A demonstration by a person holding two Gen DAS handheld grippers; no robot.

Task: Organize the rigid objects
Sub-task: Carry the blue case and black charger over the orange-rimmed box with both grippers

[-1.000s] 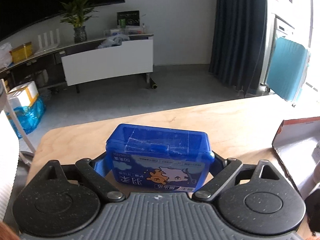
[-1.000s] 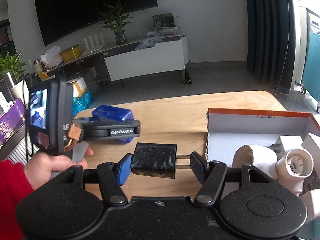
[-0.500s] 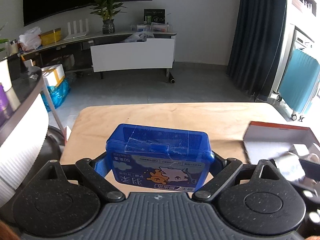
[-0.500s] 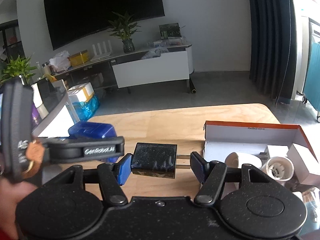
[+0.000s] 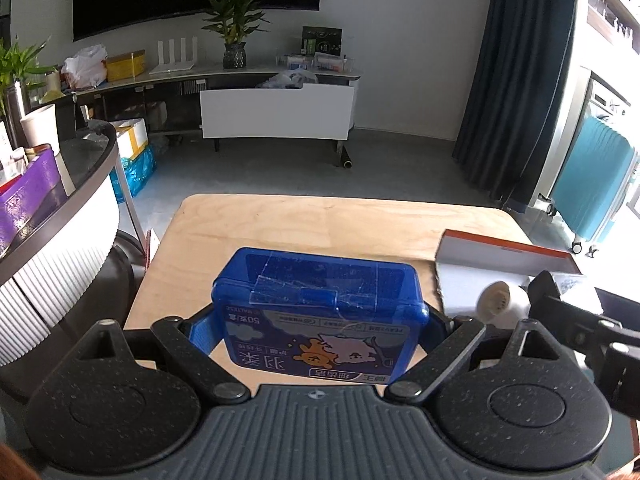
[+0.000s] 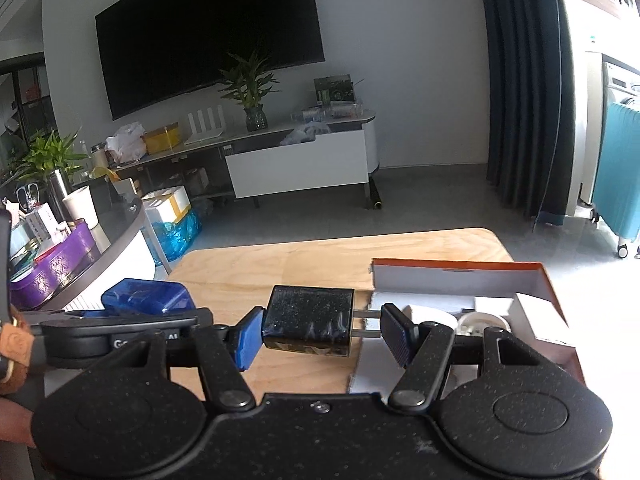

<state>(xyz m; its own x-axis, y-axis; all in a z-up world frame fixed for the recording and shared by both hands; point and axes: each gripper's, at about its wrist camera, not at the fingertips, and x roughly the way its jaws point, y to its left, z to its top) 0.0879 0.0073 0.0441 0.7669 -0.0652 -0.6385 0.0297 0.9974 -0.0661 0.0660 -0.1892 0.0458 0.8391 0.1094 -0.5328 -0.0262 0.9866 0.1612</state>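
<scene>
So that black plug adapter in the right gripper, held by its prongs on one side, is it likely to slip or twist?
Probably stiff: the black plug adapter looks like hard plastic. It may pivot, since one pad bears on its thin metal prongs. Its glossy skin looks somewhat slippery in the right gripper.

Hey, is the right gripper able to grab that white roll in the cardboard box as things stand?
Probably not yet. The right gripper is shut on the black charger, so it has no free grip. The white roll itself lies uncovered in the open cardboard box, just beyond the gripper.
</scene>
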